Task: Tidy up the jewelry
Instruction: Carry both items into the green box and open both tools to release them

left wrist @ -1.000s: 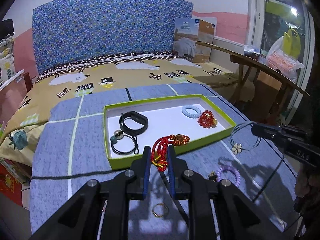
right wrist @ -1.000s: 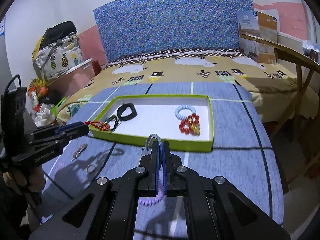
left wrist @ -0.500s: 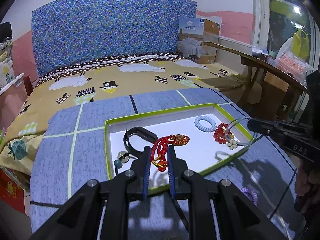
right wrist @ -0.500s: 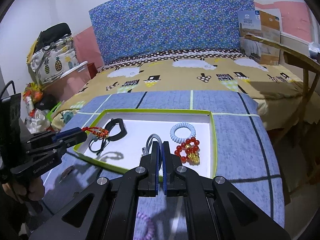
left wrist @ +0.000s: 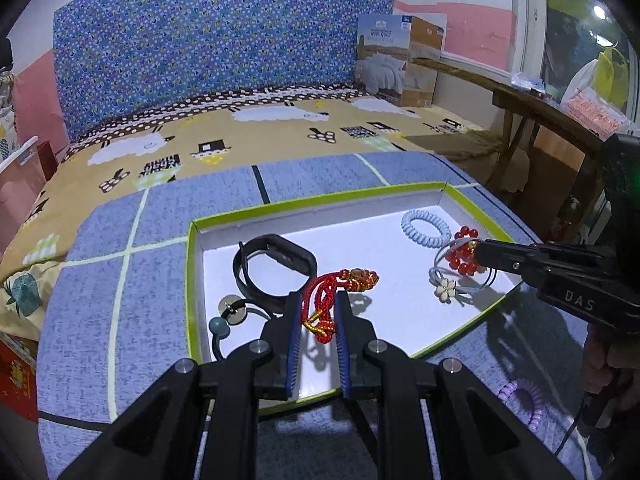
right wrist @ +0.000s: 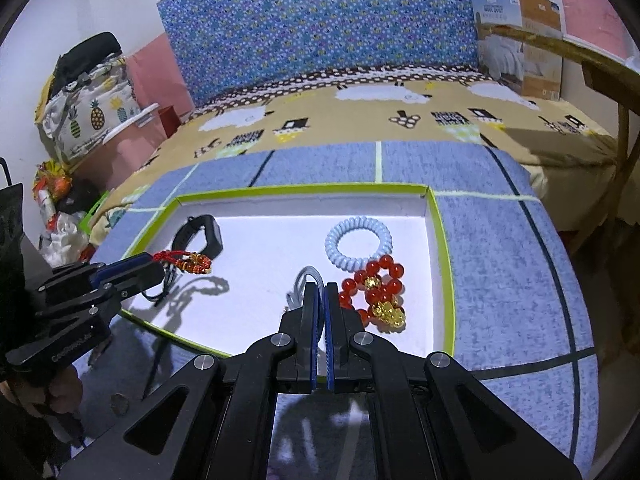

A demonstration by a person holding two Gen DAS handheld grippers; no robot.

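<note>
Blue checked tabletop (left wrist: 120, 280) before a bed, green-rimmed tray (left wrist: 192, 280) on it. Left tongs (left wrist: 316, 304) clamped on red cord bracelet (left wrist: 340, 284), dangling over tray. Right tongs (right wrist: 320, 292) pinched together on grey flower hair tie (left wrist: 446, 288), above tray beside red bead bracelet (right wrist: 380, 288).

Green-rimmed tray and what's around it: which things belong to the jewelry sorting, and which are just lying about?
Job:
green-rimmed white tray
red braided cord bracelet in left claw
grey flower hair tie in right claw
purple spiral hair tie, outside the tray

Lying about:
cardboard quilt box
pineapple-print bag
</note>
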